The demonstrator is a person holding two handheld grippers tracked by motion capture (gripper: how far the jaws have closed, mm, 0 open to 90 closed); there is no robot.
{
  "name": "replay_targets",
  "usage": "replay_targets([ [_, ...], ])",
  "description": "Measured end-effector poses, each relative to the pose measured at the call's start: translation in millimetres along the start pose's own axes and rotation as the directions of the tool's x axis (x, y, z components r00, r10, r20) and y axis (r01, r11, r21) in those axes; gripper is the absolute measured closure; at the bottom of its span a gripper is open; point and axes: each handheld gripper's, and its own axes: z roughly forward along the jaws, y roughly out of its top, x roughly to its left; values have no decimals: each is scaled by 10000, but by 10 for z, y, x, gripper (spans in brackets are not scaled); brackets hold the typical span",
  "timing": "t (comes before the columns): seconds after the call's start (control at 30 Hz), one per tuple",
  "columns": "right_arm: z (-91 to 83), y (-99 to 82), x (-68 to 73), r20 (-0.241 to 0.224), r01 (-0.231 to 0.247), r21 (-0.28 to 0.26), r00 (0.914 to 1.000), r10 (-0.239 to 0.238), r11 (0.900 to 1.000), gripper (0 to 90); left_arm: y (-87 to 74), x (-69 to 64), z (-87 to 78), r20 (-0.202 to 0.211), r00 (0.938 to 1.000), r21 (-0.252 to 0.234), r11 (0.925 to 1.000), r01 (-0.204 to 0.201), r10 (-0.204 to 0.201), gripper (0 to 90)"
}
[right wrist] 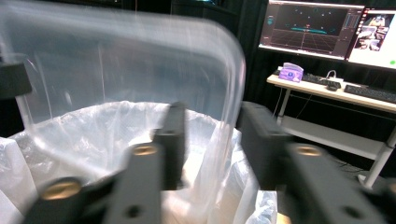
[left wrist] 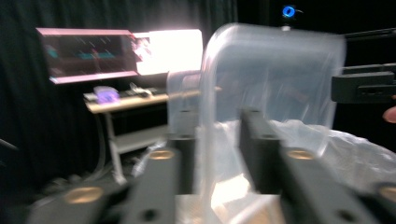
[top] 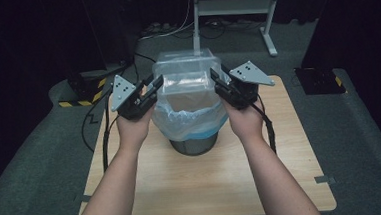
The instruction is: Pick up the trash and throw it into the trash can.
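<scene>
Clear, thin plastic stands up as a stretched bag mouth (top: pixel 186 70) above a small dark round bin (top: pixel 194 143) in the middle of the light wooden worktop (top: pixel 208 186). The rest of the liner is bunched white and pale blue over the bin's rim. The left claw (top: pixel 154 87) sits at the bag's left edge and the right claw (top: pixel 219 80) at its right edge, so the film spans straight across between them, its long axis running side to side over the bin.

In the left gripper view the film's edge passes up between the two black jaws, which stand apart with a visible gap on either side of it; the pads do not press on the plastic. The right gripper view reads the same: jaws parted, the curved edge of the film rising through the gap without being pinched. Both views are blurred, so whether the film brushes one pad I cannot tell.

Both hands are equally near, one to each side. The coming move, as I judge it, turns on that symmetry: each edge lies directly inside its own claw, so either closing to regrip or backing outward would act along the same side-to-side line.
</scene>
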Motion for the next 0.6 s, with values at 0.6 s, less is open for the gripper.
replay_targets([
  [0.6,-629,-299,119,20,490,-94,9988,-489,9988,501,-257,-375,-673,-698,9971,679,9974,-259,307,484],
])
